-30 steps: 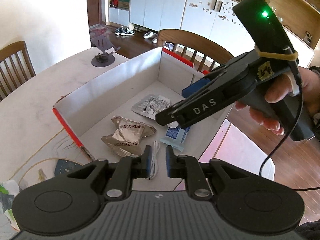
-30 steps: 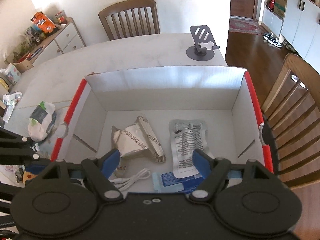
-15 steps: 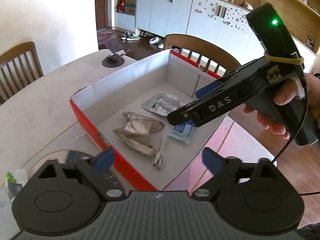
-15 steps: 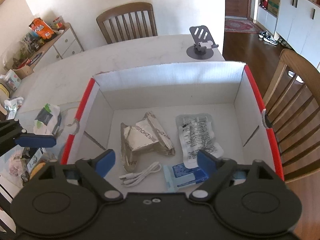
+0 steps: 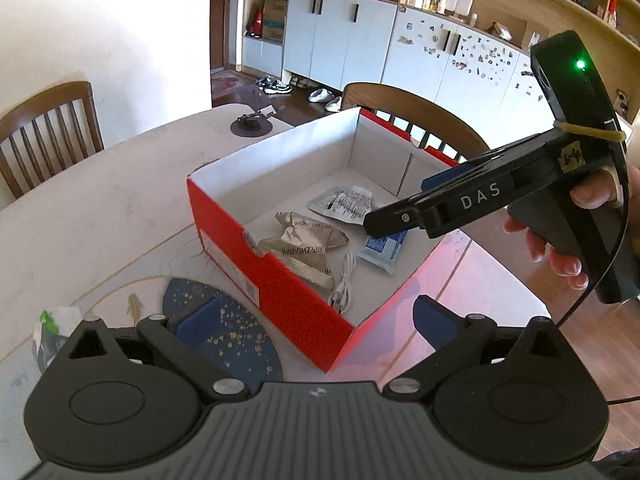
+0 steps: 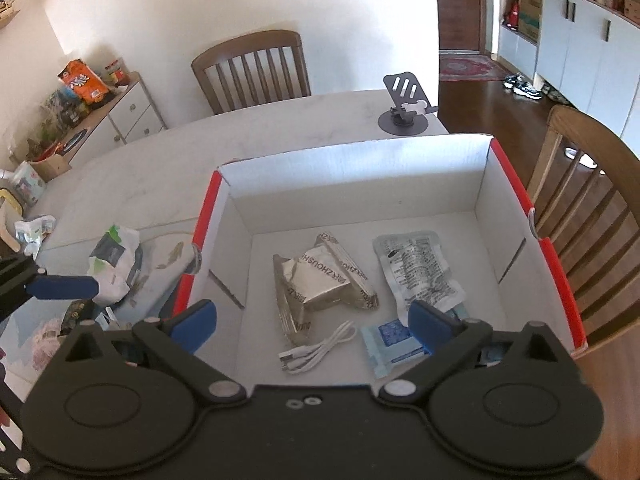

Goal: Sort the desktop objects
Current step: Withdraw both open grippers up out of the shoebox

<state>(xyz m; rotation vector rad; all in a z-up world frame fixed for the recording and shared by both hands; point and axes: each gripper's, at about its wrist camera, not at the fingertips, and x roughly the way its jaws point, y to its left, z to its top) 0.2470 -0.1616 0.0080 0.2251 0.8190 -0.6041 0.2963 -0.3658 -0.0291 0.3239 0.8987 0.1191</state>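
Above red box [image 6: 558, 276]: right tool [image 6: 310, 322] angled down, jaws opening (nothing between); left tool [image 5: 316, 320] spread wide, empty.

The open-topped red box [image 6: 558, 264] leaves free entry from above. Its back half is bare; a silver wrapper [image 6: 320, 280], foil pouch [image 6: 420, 268], blue packet [image 6: 394, 340] and white cable [image 6: 320, 350] crowd the front.

Both handheld tools are matte black plastic with blue finger pads [image 6: 192, 320], round pivot discs and silver screws; the right gripper [image 5: 400, 216] carries white "DAS" lettering, a green light, a yellow rubber band and a black cable.
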